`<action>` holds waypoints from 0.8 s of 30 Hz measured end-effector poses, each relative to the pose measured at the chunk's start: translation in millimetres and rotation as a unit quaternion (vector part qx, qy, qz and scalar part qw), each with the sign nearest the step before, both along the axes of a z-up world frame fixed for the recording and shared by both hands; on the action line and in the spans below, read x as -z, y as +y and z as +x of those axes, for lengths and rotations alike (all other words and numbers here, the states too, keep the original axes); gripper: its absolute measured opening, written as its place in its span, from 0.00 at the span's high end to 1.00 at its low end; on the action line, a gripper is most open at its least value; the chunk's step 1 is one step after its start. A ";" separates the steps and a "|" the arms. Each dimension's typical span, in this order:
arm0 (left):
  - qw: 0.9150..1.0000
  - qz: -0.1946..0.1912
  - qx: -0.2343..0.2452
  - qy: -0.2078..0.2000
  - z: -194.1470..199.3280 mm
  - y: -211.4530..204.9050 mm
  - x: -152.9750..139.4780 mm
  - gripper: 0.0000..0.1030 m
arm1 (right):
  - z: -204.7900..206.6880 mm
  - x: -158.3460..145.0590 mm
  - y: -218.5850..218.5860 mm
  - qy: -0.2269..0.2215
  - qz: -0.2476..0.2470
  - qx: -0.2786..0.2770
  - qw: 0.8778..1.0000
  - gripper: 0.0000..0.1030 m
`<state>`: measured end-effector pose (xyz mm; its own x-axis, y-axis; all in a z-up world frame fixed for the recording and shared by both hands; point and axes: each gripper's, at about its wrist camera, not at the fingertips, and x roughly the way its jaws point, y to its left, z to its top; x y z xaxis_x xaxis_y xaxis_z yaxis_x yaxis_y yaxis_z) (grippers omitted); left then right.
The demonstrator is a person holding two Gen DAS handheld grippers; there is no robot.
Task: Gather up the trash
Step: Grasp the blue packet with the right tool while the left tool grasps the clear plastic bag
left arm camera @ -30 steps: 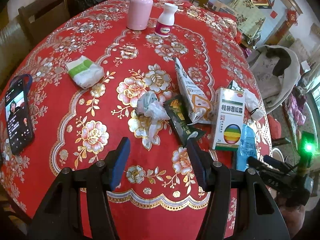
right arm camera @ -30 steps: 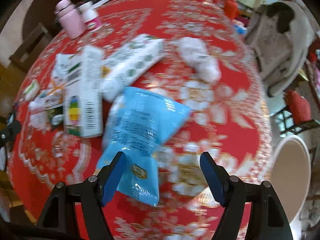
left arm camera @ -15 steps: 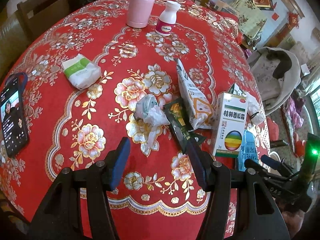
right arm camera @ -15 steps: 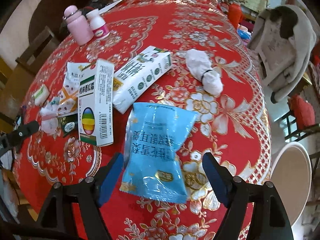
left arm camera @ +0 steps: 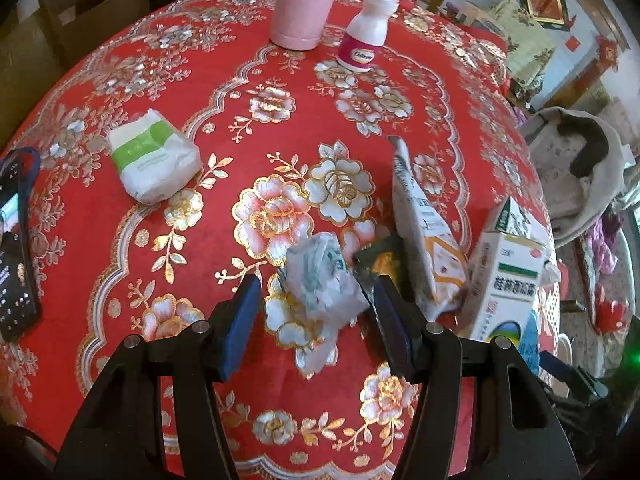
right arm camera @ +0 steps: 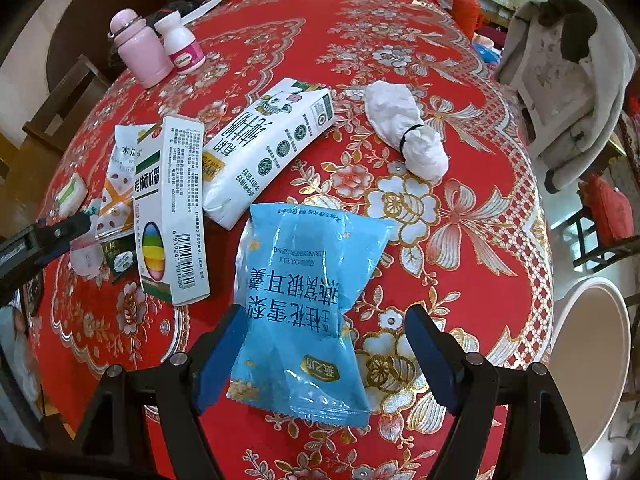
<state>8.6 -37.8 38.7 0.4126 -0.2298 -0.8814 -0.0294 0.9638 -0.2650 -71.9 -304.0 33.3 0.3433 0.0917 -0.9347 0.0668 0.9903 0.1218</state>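
A crumpled white plastic wrapper (left arm camera: 316,264) lies on the red flowered tablecloth (left arm camera: 248,92). My left gripper (left arm camera: 316,284) is open and straddles it, pads clear of it on both sides. Just right of it lie a dark green sachet (left arm camera: 380,256), a white-and-orange pouch (left arm camera: 420,224) and a white medicine box (left arm camera: 508,280). In the right wrist view a blue snack packet (right arm camera: 308,280) lies flat between the fingers of my right gripper (right arm camera: 326,314), which is open and does not press on it. A milk carton (right arm camera: 268,144) and a tied white bundle (right arm camera: 404,132) lie beyond.
A tissue pack (left arm camera: 152,160), a pink bottle (left arm camera: 304,4) and a white pill bottle (left arm camera: 364,36) stand farther back. A phone (left arm camera: 12,260) lies at the left edge. A beige bin (right arm camera: 588,360) sits below the table's right edge, near a chair draped with a coat (right arm camera: 568,68).
My left gripper has come forward and down, so the crumpled wrapper now sits between its fingers. The right gripper's jaws have widened a little around the blue packet.
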 end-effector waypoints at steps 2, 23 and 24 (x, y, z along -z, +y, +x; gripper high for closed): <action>1.000 0.000 -0.001 0.006 3.1 -0.4 5.9 0.49 | 1.9 0.5 2.3 -0.001 0.002 -0.005 1.000 0.23; 0.996 -0.022 0.071 -0.042 -46.1 -25.5 -47.2 0.88 | -23.5 -19.7 -8.7 -0.056 0.025 0.018 0.998 0.57; 0.996 -0.025 0.078 -0.044 -47.5 -31.3 -50.5 0.88 | -27.5 -23.0 -11.3 -0.059 0.029 0.023 0.998 0.57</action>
